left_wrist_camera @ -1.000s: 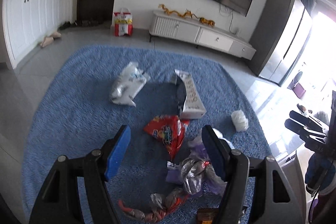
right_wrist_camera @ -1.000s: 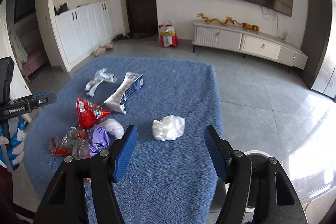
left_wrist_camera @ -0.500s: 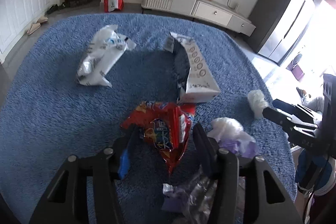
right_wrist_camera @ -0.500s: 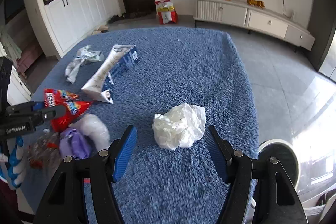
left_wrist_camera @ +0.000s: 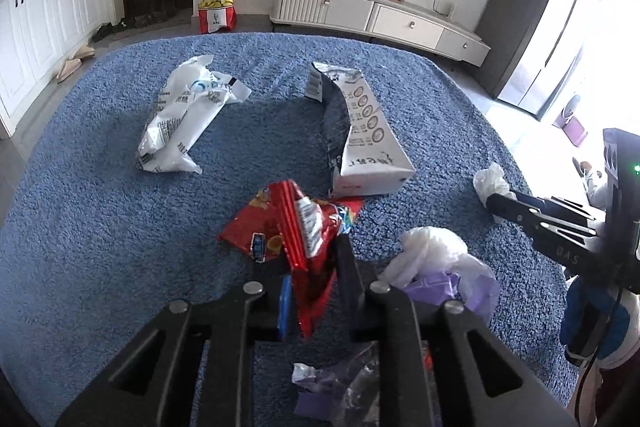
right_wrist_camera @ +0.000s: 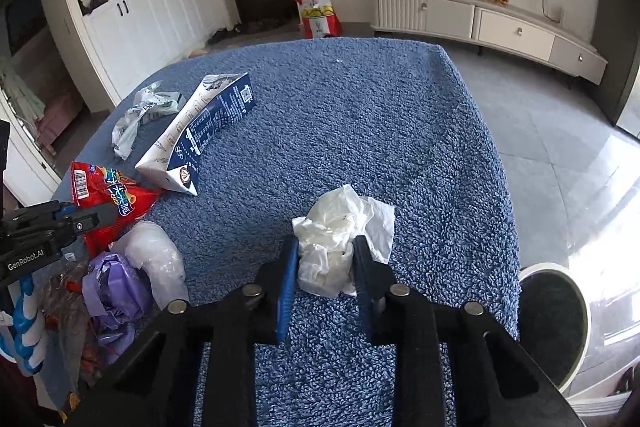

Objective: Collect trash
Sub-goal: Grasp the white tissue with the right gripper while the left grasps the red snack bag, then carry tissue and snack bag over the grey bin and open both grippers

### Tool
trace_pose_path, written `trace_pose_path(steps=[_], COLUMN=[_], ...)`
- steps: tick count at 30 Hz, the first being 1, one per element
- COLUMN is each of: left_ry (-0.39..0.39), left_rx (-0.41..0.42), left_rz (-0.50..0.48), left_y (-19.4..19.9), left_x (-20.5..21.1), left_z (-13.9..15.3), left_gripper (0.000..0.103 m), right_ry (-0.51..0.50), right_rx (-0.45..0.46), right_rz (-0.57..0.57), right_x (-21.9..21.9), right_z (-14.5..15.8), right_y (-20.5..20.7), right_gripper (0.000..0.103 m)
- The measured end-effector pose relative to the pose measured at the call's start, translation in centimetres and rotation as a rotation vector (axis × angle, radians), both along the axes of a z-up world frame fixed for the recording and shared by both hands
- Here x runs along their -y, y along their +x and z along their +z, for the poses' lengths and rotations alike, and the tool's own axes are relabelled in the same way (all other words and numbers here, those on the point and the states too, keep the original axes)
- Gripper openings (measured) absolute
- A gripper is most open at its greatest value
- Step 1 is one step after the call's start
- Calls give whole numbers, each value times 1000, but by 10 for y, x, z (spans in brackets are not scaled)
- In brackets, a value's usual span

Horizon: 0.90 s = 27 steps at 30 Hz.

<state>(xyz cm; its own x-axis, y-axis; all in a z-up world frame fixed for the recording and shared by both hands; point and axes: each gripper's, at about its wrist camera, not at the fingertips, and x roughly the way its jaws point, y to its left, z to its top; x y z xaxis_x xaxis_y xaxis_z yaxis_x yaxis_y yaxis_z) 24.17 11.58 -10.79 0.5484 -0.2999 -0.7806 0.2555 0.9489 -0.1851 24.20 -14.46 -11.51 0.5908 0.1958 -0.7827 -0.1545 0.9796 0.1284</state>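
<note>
Two grippers have just been closing, each with trash between its jaws. The left gripper (left_wrist_camera: 310,267) pinches the red bag (left_wrist_camera: 292,227), folded upright, near the rug's (left_wrist_camera: 80,227) near edge. The right gripper (right_wrist_camera: 326,263) clamps the tissue (right_wrist_camera: 340,235), near the rug's right edge. The carton (left_wrist_camera: 364,143) and white wrapper (left_wrist_camera: 184,115) lie mid-rug, apart. A purple wad (right_wrist_camera: 116,291) lies beside the red bag. A second ago both jaws stood wide, higher above the rug; the bag lay flat.
</note>
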Motion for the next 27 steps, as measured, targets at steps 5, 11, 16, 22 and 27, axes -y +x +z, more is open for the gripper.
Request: trace_pose_path(steps=[5,11,16,22,27], left_ry=[2,13,16,31,83], left_rx=[10,50,94,136,192], left_rz=[15,35,63,83,89], left_y=[-3,-14,-26,-42,-59], left_x=[0,-4,-9,-12,-6], left_z=[4,17,33,54,75], left_gripper=[9,6,6,6,6], right_ry=[6,28,40,44,58], right_rx=[12,41,67,97,124], right_rz=[15,19,24,40,45], right_x=[0,3,3,2,8], right_z=[3,14,26,37,45], right_y=[-3,-11,-20,-37,-52], right_gripper=[20,20,20,20,20])
